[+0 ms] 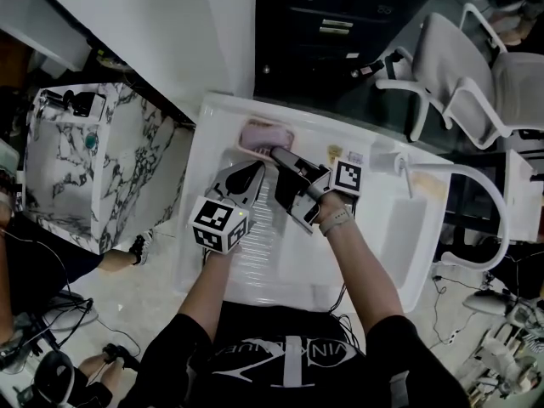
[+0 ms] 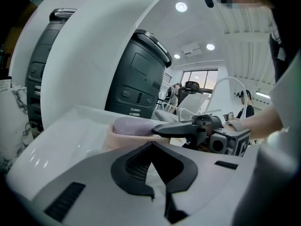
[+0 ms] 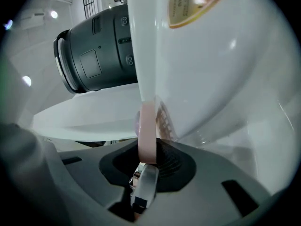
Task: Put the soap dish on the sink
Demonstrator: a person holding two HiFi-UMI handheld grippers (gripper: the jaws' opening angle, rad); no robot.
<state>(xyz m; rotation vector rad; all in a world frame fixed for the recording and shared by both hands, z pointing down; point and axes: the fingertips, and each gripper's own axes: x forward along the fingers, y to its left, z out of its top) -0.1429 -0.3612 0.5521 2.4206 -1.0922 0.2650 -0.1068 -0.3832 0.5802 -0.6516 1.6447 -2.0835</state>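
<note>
A pink soap dish (image 1: 263,138) with a purple bar of soap (image 1: 259,131) in it is at the back rim of the white sink (image 1: 280,266). My right gripper (image 1: 277,153) is shut on the dish's near edge. In the right gripper view that edge (image 3: 148,126) stands as a thin pink strip between the jaws of my right gripper (image 3: 146,161). In the left gripper view the dish (image 2: 112,140) and soap (image 2: 134,126) lie ahead, with the right gripper (image 2: 164,128) on them from the right. My left gripper (image 1: 253,175) (image 2: 157,192) hovers over the basin just left of it, shut and empty.
A marble-patterned cabinet (image 1: 85,160) stands left of the sink. A white curved faucet pipe (image 1: 497,202) arches at the right. White chairs (image 1: 476,83) are at the back right. A dark grey machine (image 2: 136,74) stands behind the sink.
</note>
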